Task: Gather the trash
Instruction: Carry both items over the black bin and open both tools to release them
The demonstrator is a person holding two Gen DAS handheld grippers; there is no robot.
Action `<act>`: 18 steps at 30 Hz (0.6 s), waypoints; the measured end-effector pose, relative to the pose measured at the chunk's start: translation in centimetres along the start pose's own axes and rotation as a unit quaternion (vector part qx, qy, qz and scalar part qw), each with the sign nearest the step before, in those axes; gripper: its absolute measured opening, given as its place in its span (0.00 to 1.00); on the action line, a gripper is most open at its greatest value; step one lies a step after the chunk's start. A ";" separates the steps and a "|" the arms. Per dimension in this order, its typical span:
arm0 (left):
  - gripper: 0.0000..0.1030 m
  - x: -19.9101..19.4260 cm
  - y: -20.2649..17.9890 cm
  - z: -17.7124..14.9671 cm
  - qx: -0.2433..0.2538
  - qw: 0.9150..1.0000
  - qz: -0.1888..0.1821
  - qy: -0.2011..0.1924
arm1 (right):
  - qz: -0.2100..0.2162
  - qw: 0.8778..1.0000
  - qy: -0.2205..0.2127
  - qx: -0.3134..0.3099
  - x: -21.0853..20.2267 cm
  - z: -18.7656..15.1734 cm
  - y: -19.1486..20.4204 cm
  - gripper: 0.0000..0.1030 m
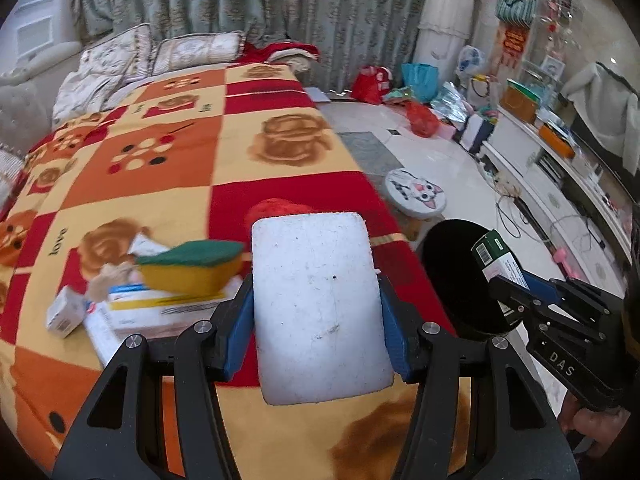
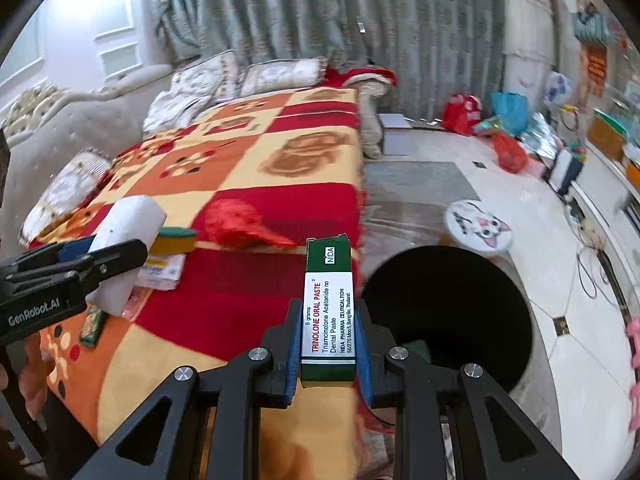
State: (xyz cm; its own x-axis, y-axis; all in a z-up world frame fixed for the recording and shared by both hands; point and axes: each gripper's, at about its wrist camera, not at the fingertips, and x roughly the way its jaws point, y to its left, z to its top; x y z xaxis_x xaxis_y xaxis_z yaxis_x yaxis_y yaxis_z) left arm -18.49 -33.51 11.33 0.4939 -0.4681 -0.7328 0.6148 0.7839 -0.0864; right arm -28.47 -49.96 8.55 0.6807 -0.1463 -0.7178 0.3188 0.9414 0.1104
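Observation:
My left gripper (image 1: 318, 328) is shut on a white foam block (image 1: 320, 304) and holds it above the bed; it also shows in the right wrist view (image 2: 120, 236). My right gripper (image 2: 328, 352) is shut on a green and white medicine box (image 2: 328, 312), held at the bed's edge beside the black trash bin (image 2: 452, 312). In the left wrist view the box (image 1: 498, 258) is over the bin's (image 1: 452, 276) mouth. A yellow and green sponge (image 1: 192, 266), flat cartons (image 1: 160, 312), a small white box (image 1: 64, 316) and a red crumpled bag (image 2: 240, 222) lie on the blanket.
The bed carries a red, orange and yellow checked blanket (image 1: 168, 152) with pillows (image 1: 192, 50) at its head. A round cat-face stool (image 1: 416, 192) stands on the floor beyond the bin. Bags (image 1: 416, 80) and clutter line the far wall; a low white cabinet (image 1: 560, 184) runs along the right.

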 end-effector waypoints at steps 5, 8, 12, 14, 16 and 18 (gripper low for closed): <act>0.54 1.7 -3.2 0.9 0.018 1.000 -0.020 0.008 | -0.025 0.999 0.008 0.020 0.5 -0.2 -3.1 0.22; 0.54 3.0 -4.9 1.4 0.026 0.999 -0.033 0.016 | -0.035 0.999 0.016 0.035 1.0 -0.4 -5.1 0.22; 0.54 4.8 -7.1 2.0 0.035 0.998 -0.051 0.024 | -0.047 0.997 0.027 0.048 1.8 -0.8 -7.0 0.22; 0.54 5.8 -8.1 2.3 0.035 0.997 -0.065 0.031 | -0.051 0.997 0.034 0.057 2.3 -1.0 -7.9 0.22; 0.54 6.7 -9.1 2.5 0.037 0.996 -0.075 0.037 | -0.053 0.996 0.039 0.065 2.7 -1.3 -8.6 0.22; 0.54 7.3 -9.7 2.6 0.037 0.995 -0.086 0.041 | -0.054 0.995 0.044 0.075 3.1 -1.6 -9.4 0.22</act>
State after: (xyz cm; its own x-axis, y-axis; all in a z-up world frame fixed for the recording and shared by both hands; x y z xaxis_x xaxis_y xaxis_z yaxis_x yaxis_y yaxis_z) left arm -19.24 -45.64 8.55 0.3271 -0.5553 -0.7647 0.7310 0.6614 -0.1676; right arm -30.35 -58.76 4.17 0.5786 -0.2110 -0.7879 0.4864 0.8647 0.1257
